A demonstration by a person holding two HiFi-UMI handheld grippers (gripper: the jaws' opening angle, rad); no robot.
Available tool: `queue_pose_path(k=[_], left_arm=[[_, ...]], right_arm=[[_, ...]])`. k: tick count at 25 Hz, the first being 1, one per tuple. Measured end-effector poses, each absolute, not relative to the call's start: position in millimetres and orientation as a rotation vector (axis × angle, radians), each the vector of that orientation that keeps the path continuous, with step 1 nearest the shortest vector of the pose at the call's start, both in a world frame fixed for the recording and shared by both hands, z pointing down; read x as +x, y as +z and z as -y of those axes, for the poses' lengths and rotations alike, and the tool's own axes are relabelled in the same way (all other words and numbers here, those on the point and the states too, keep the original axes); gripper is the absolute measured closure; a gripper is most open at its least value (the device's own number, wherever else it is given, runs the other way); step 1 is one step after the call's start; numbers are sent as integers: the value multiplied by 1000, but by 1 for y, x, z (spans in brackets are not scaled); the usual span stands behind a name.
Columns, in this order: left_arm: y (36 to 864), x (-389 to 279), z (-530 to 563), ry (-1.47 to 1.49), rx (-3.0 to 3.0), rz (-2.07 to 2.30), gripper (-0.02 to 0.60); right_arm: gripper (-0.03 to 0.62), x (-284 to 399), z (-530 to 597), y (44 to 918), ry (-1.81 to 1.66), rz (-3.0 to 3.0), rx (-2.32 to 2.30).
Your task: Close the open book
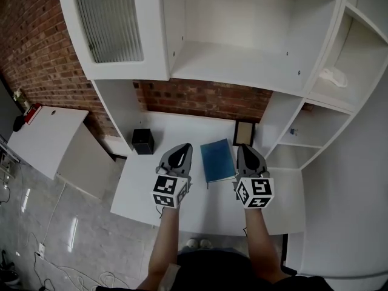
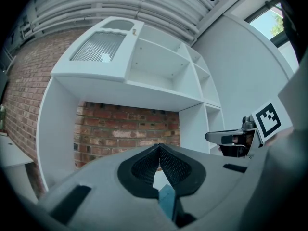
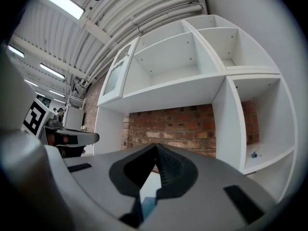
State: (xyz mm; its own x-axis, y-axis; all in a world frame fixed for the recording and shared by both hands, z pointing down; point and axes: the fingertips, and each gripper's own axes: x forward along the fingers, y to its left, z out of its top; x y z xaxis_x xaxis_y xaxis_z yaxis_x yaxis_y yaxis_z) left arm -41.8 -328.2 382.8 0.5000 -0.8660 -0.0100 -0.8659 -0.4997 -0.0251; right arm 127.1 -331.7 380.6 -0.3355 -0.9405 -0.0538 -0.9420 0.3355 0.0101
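A blue book (image 1: 217, 159) lies closed and flat on the white desk (image 1: 176, 129), between the two grippers. My left gripper (image 1: 182, 148) hovers just left of it, jaws together with nothing in them. My right gripper (image 1: 244, 148) hovers just right of it, also shut and empty. In the left gripper view the pads meet at the tip (image 2: 159, 147), and a blue sliver of the book (image 2: 167, 197) shows below them. In the right gripper view the jaws meet at the tip (image 3: 155, 146), with a blue corner of the book (image 3: 147, 206) beneath. Both grippers point level toward the brick wall.
A small black box (image 1: 143, 141) stands at the desk's back left, and a dark picture frame (image 1: 244, 133) leans at the back right. White shelving surrounds the desk, with a ribbed-glass cabinet door (image 1: 109, 20) above and a white cloth (image 1: 333, 76) on a right shelf.
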Motion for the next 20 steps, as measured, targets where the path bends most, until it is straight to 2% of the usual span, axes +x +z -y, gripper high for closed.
queue_pose_path(k=[20], left_arm=[[389, -43, 319, -18, -2687, -1585, 572]], right_arm=[[597, 129, 322, 389, 42, -2552, -1792]])
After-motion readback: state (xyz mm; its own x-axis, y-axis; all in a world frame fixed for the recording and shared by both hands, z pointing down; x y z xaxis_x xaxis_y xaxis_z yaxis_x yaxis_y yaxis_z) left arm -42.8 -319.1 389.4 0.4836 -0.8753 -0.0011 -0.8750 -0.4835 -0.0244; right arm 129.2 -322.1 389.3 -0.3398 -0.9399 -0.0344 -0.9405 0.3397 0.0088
